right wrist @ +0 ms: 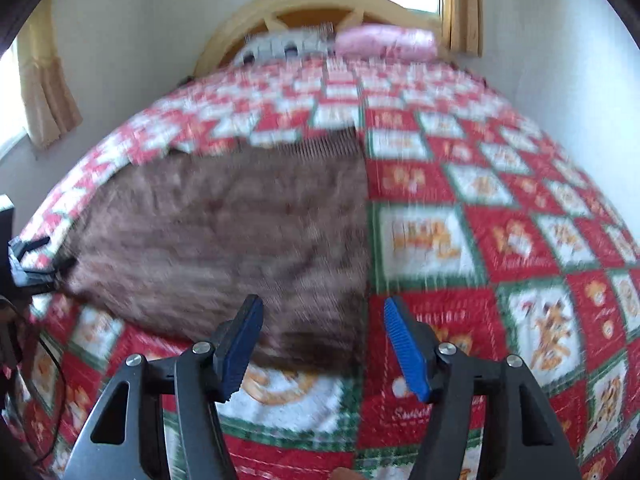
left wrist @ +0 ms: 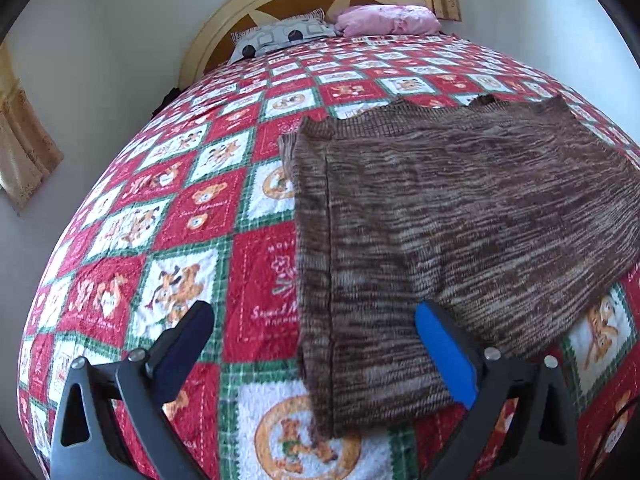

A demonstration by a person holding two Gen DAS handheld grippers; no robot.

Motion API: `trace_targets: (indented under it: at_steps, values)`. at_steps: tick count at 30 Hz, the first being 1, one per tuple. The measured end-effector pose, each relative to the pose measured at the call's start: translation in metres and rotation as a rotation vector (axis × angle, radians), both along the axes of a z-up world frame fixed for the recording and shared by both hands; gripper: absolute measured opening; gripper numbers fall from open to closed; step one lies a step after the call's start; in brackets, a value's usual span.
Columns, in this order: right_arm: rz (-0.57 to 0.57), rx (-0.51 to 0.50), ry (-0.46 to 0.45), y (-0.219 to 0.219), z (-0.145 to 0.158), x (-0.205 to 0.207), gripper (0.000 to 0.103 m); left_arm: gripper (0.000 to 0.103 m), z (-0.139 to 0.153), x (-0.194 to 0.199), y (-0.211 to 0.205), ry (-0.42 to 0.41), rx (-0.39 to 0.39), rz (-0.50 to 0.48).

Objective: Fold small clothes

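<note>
Left wrist: both tools point(left wrist: 314, 330) point(right wrist: 322, 320) gape above brown knit point(left wrist: 460, 232) on quilted bed point(left wrist: 160, 216).

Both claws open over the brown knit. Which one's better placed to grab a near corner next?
Left, probably. The left claw straddles the knit's near-left edge, view sharp. The right claw also brackets a near corner, but its view is motion-blurred.

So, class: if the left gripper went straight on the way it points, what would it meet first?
Probably the brown knitted garment: its near edge lies between the open fingers of the left gripper, spread on the quilt. Depth is unclear.
</note>
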State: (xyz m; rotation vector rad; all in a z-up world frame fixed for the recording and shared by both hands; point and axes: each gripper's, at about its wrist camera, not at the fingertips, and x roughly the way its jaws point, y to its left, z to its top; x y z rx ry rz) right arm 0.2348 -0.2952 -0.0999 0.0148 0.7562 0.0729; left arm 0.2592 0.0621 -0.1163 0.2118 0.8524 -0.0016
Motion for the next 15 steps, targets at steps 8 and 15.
trace_targets:
  at_steps: [8, 15]
  values:
    - [0.024, -0.055, 0.114, 0.016, -0.028, 0.014, 0.064, 0.103, -0.005, -0.005, 0.016, 0.051, -0.109, 0.010]
    - [0.022, -0.043, 0.117, 0.007, -0.025, 0.002, 0.064, 0.103, -0.006, -0.016, 0.030, 0.060, -0.176, 0.027]
